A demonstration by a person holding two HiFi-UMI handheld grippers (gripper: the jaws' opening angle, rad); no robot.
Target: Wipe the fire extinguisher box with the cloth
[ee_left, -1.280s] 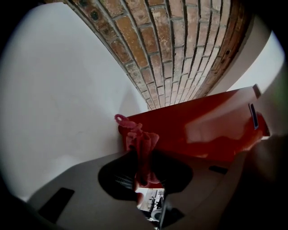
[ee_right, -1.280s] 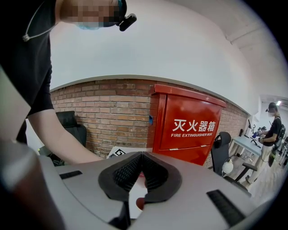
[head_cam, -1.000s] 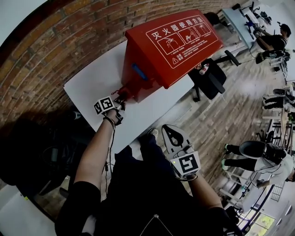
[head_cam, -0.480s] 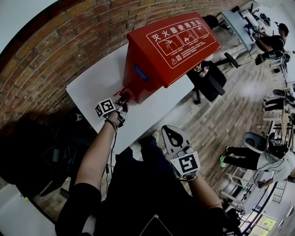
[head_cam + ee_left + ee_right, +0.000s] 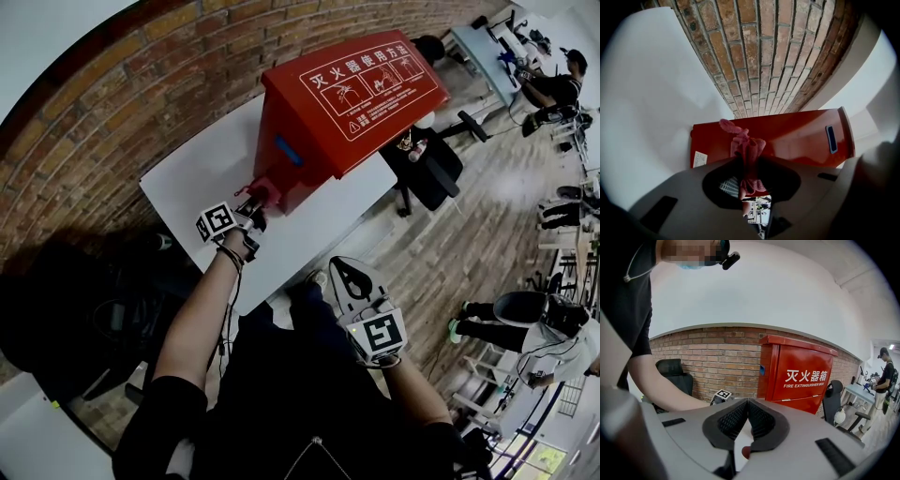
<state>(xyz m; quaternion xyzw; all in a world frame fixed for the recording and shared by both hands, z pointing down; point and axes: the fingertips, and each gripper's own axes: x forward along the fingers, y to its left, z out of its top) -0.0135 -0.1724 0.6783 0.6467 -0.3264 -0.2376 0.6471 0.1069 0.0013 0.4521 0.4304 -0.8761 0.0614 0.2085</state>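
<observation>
Left: clamped tight in the left gripper (image 5: pixel 251 202), a pink cloth (image 5: pixel 746 149), up against the lower side of the red fire extinguisher box (image 5: pixel 349 105) on the white table (image 5: pixel 192 173). Right: right gripper (image 5: pixel 348 275) closed on nothing, off the table's edge.
</observation>
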